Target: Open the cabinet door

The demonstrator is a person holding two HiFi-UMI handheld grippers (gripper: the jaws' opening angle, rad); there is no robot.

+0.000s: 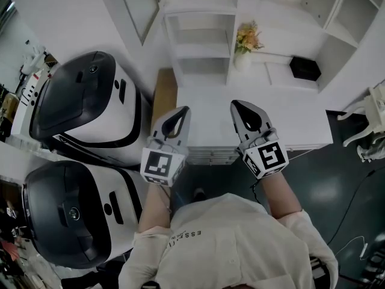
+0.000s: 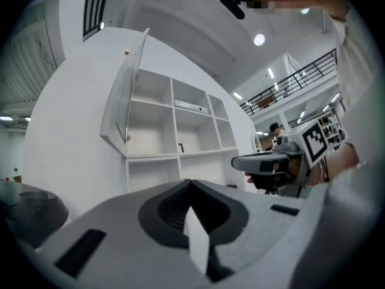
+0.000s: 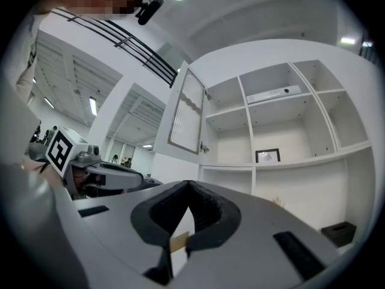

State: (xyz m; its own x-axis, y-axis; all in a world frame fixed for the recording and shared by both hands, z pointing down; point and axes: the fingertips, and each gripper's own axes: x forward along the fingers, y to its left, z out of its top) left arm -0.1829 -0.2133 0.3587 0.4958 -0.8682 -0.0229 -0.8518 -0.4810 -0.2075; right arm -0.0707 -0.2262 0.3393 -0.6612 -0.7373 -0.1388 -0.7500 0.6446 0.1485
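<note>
The person's light shirt (image 1: 228, 239) fills the bottom of the head view. Above it, the left gripper (image 1: 183, 110) and the right gripper (image 1: 236, 105) are side by side, both with jaws closed on nothing. The cabinet door (image 1: 135, 5) stands open at the left of the white shelves (image 1: 201, 41), well apart from both grippers.

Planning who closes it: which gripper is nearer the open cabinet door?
Left. In the head view the left gripper is below-right of the cabinet door; the right gripper is farther right, under the flowers.
</note>
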